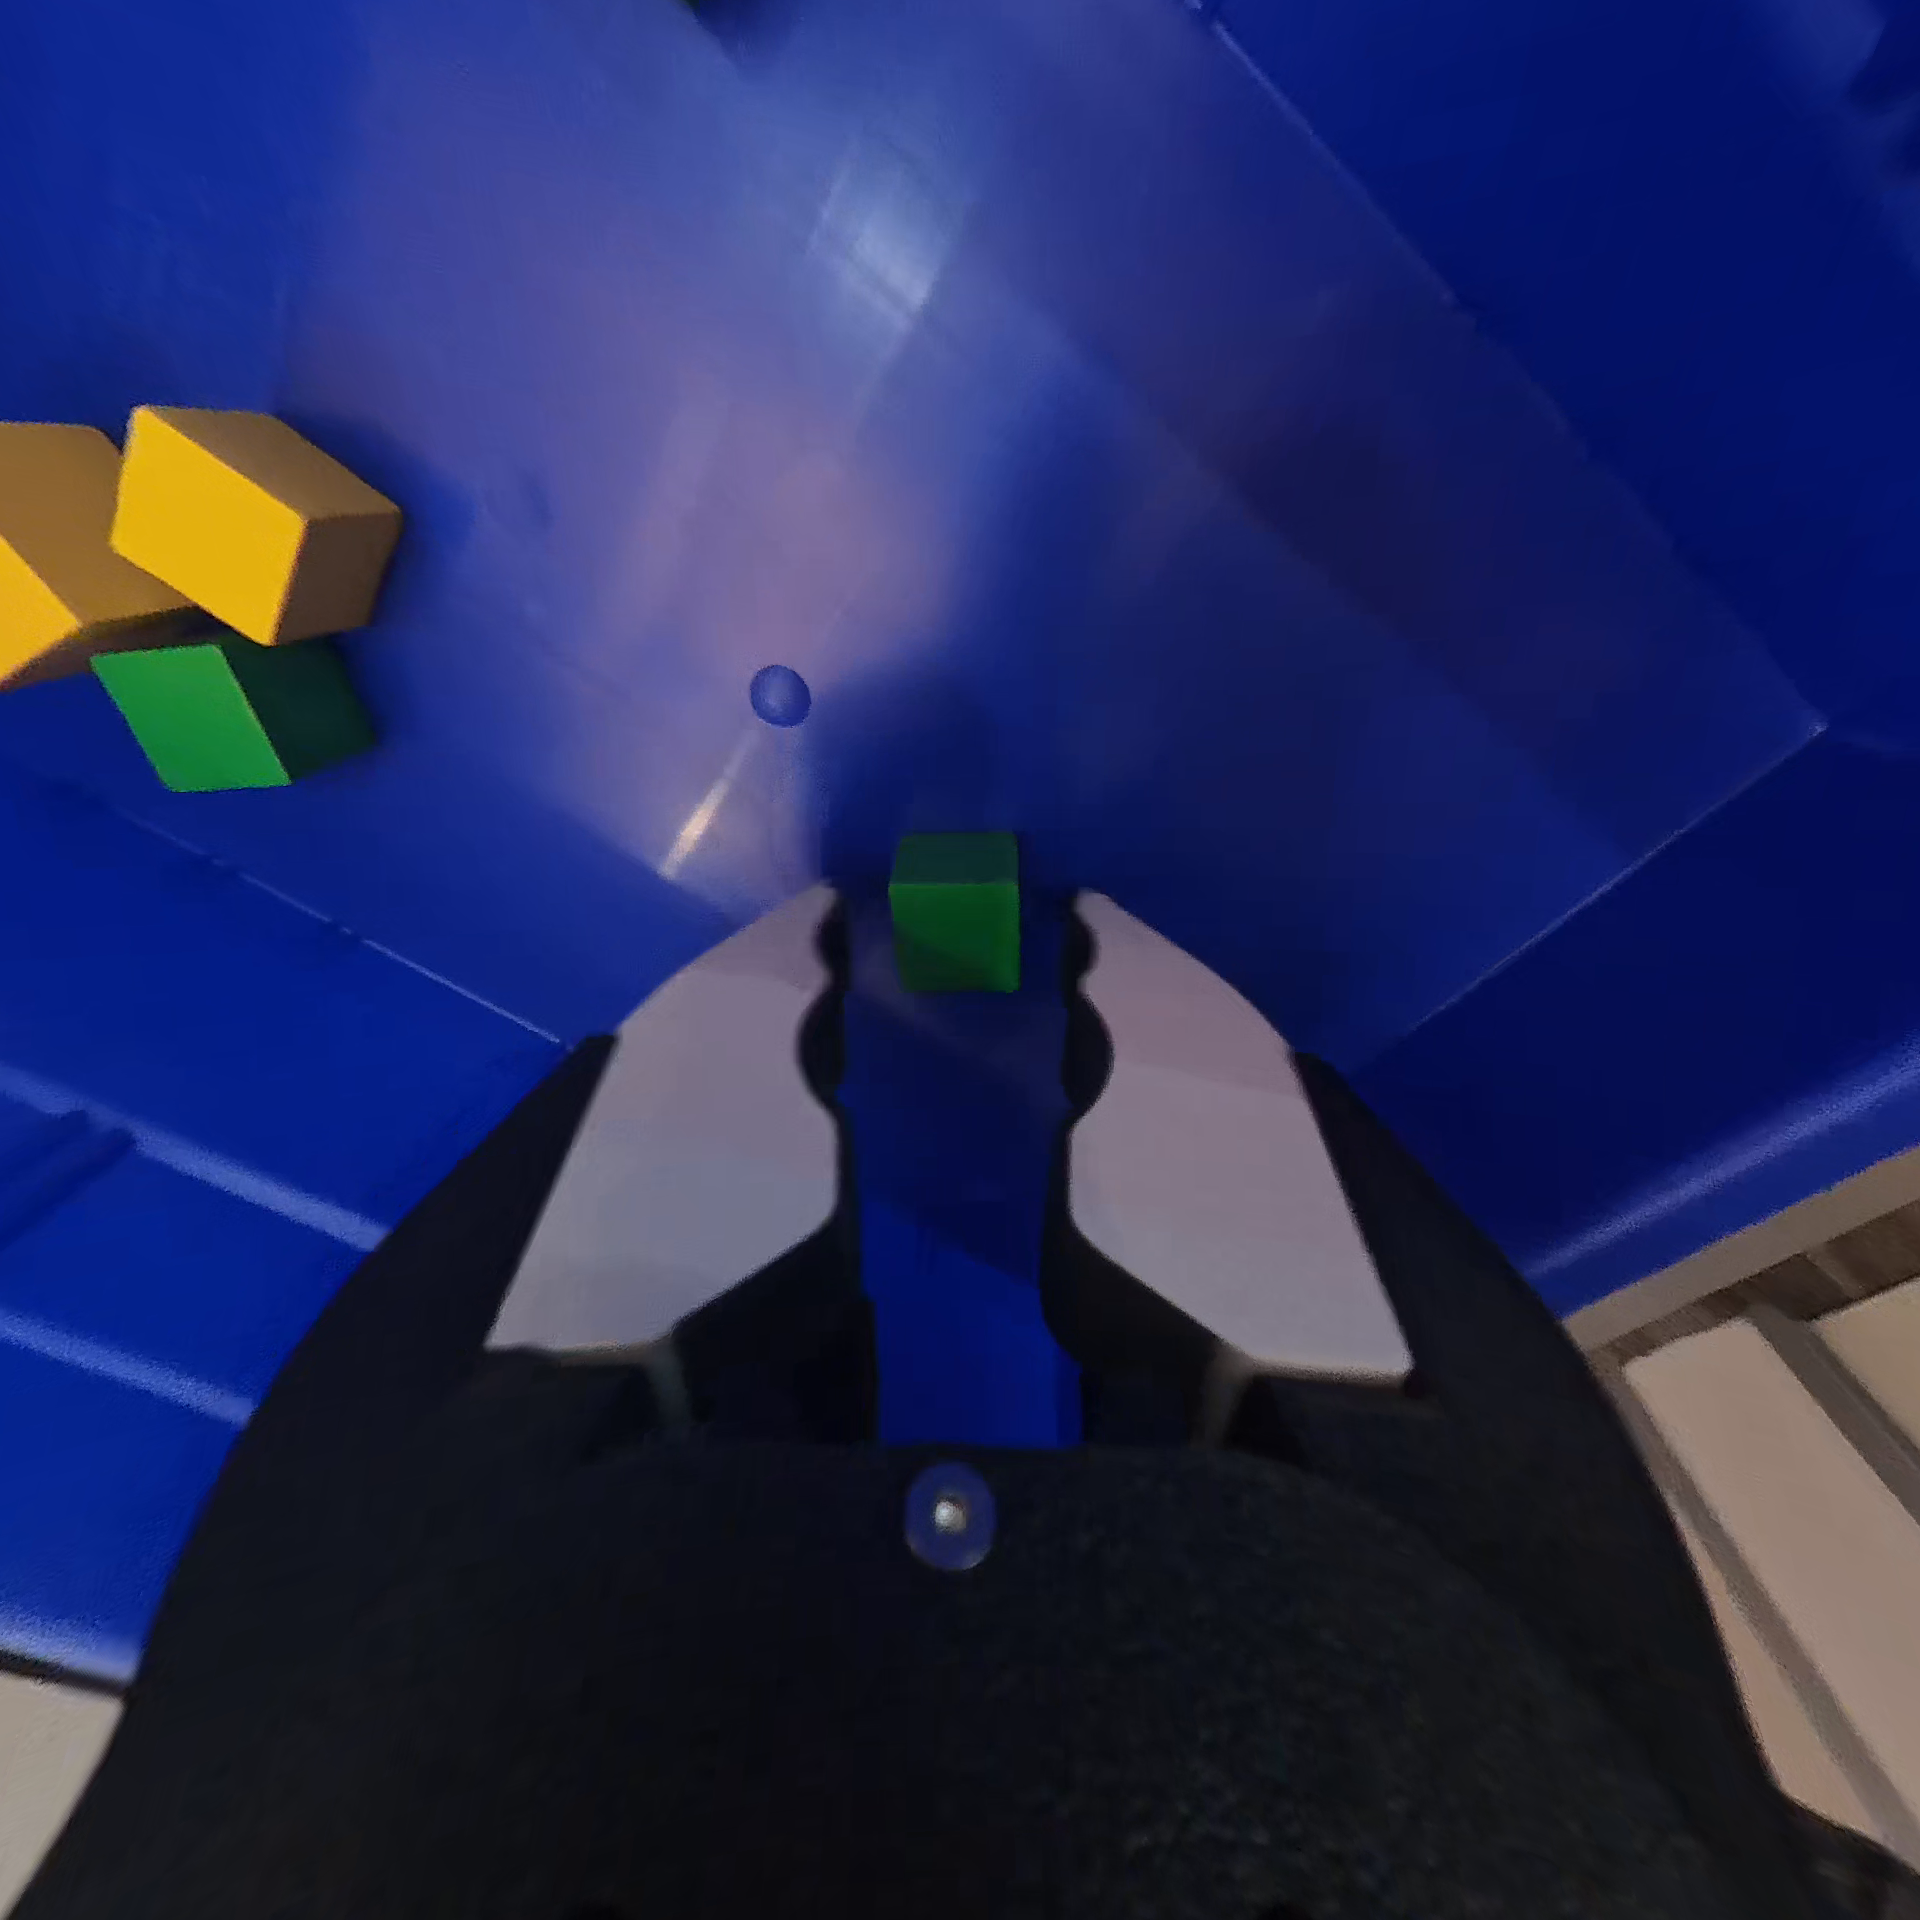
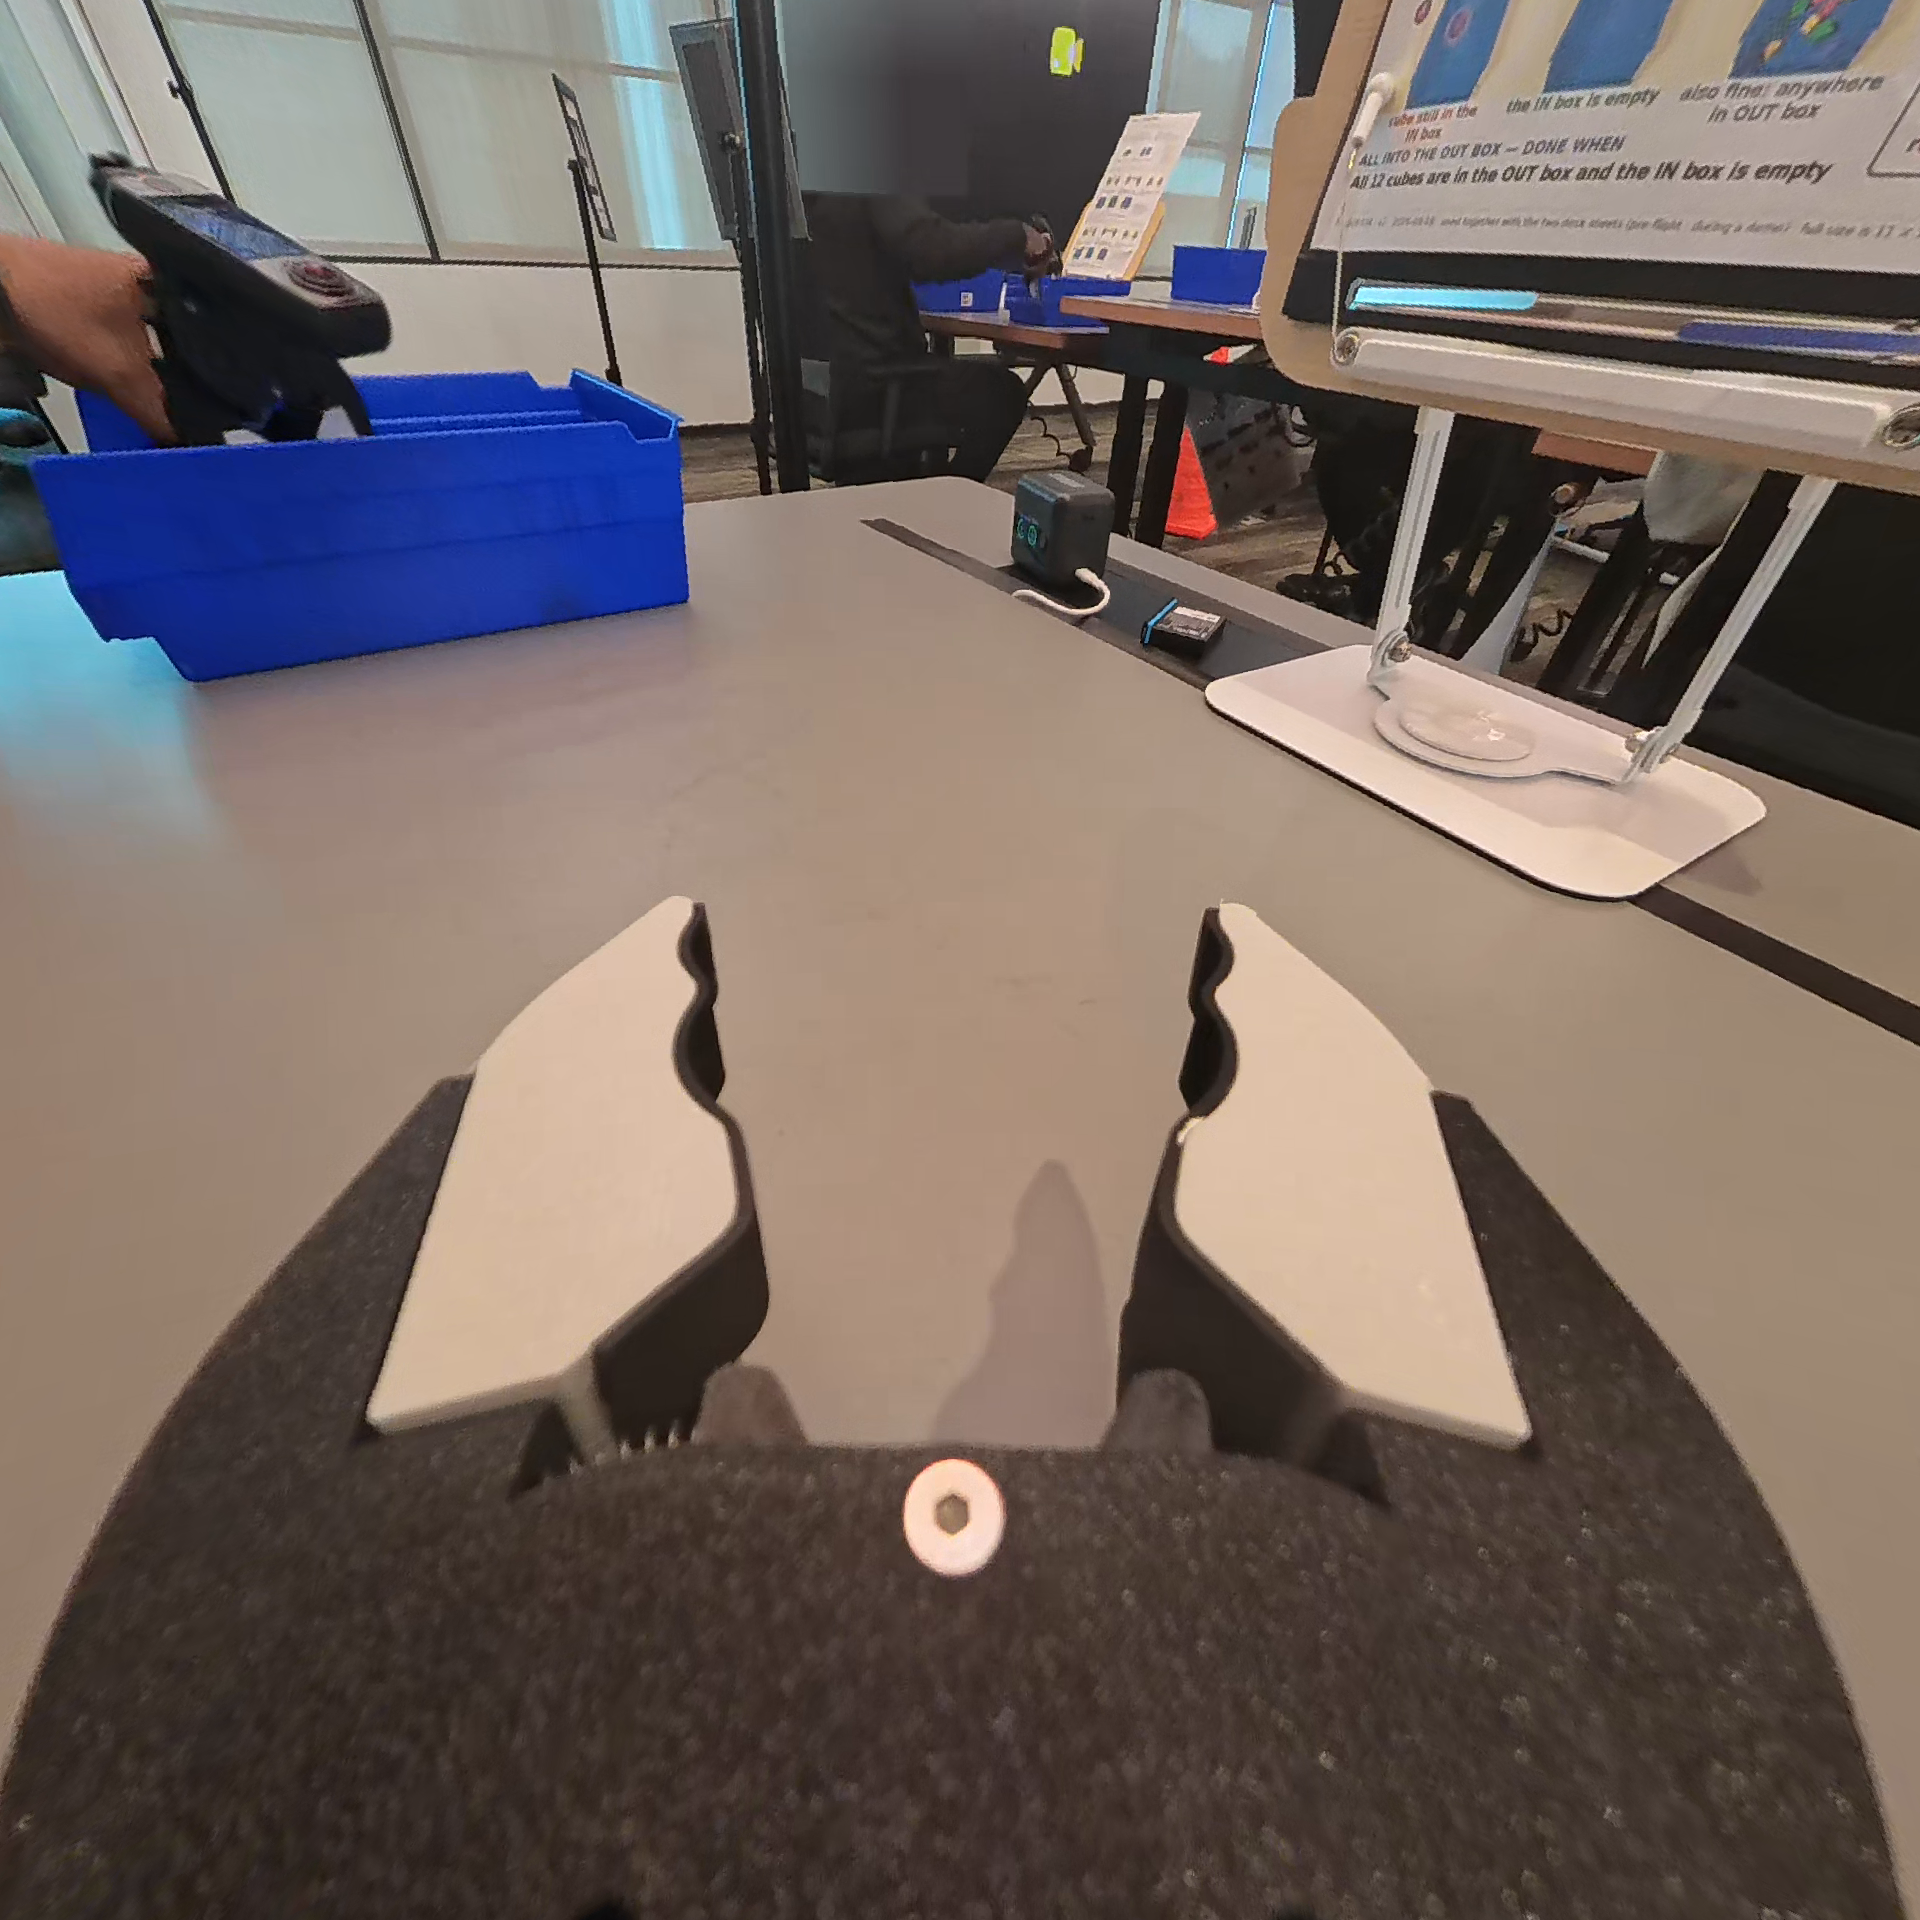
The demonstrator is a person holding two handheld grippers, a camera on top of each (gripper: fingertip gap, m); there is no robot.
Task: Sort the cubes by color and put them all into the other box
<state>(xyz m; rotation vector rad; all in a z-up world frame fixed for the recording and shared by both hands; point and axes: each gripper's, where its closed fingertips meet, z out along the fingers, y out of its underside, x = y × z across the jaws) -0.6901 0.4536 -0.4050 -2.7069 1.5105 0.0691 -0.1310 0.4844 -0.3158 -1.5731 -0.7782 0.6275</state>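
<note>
In the left wrist view my left gripper (image 1: pixel 951 904) reaches down inside a blue box (image 1: pixel 935 468). A green cube (image 1: pixel 956 920) sits on the box floor between its fingertips, with a small gap on each side, so the jaws are open. A second green cube (image 1: pixel 229 717) and two yellow cubes (image 1: pixel 249 520) lie together at the left by the box wall. In the right wrist view my right gripper (image 2: pixel 951 935) is open and empty above the grey table (image 2: pixel 935 727). The blue box (image 2: pixel 395 540) stands at the far left, with the left gripper's body (image 2: pixel 239 301) dipping into it.
A white document stand (image 2: pixel 1507 769) with a printed sheet stands at the right of the table. A small black power unit (image 2: pixel 1060 530) with a white cable sits at the back. A person sits at other tables with more blue boxes beyond.
</note>
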